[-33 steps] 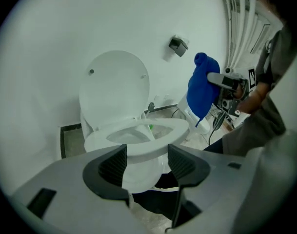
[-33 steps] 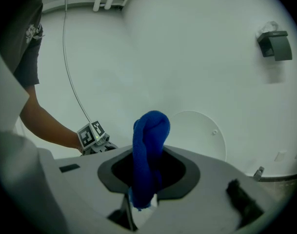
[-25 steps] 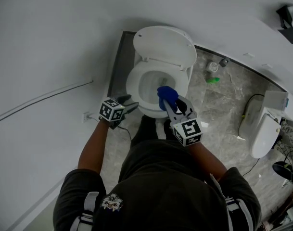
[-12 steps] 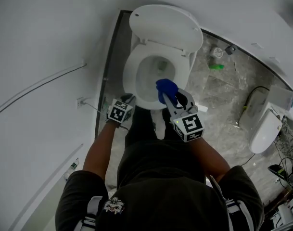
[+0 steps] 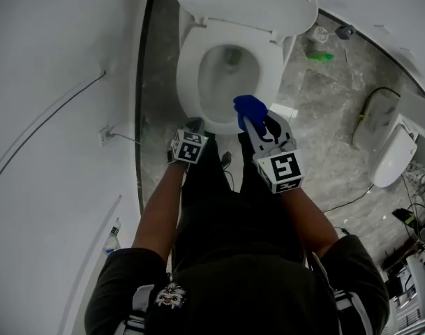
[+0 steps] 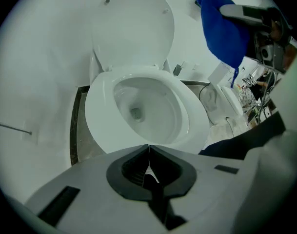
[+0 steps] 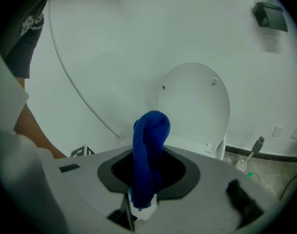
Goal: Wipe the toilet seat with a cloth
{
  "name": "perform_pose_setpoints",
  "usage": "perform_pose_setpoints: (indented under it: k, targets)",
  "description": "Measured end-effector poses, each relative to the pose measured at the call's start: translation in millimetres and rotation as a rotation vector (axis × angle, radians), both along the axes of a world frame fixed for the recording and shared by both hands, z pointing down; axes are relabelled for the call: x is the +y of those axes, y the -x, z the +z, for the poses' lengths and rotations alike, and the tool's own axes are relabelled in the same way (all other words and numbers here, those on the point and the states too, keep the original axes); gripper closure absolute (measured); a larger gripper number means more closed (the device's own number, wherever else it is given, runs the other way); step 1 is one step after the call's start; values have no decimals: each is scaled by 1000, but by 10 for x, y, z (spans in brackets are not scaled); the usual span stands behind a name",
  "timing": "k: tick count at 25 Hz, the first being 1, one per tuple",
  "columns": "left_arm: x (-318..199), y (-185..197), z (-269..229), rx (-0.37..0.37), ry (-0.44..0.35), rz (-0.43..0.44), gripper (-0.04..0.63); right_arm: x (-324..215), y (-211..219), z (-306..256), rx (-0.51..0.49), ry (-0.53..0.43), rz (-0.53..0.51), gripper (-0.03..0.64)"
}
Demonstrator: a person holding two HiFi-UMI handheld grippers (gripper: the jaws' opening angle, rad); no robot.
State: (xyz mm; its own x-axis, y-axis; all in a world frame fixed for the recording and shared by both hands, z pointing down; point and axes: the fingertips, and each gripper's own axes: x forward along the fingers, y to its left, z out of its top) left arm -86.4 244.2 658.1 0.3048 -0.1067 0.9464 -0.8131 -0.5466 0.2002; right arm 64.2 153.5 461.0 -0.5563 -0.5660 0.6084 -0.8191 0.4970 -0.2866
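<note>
The floor [image 5: 324, 124] was grey, marble-patterned stone, and the wall [image 5: 58, 54] was plain white with a dark strip [image 5: 142, 75] along its foot. A white toilet stood against that wall with its lid [image 5: 247, 2] raised and its seat [image 5: 190, 82] down. A socket [image 5: 105, 137] sat low on the wall. A second white fixture [image 5: 393, 160] stood well apart to the right, with a cable [image 5: 369, 100] near it.

The left gripper [image 6: 148, 147] had just been closing. Its jaws met with nothing between them, just in front of the seat's near rim. The right gripper [image 7: 144, 177] was clamped on a blue cloth [image 7: 149, 140], which it held bunched above the seat's front right edge.

Each gripper's cube [image 5: 282, 172] bore black-and-white square markers. A small bottle [image 5: 112, 240] stood by the wall, its label too small to read.
</note>
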Motion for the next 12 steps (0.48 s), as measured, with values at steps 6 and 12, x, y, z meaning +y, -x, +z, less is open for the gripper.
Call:
perform_pose_setpoints:
  k: [6,12]
  targets:
    - [121,-21,449,-48,25,93,583,164,131,270,37,60,50,522]
    - [94,-43,835,-86,47,107,583,248,219,605,54,99,85,522]
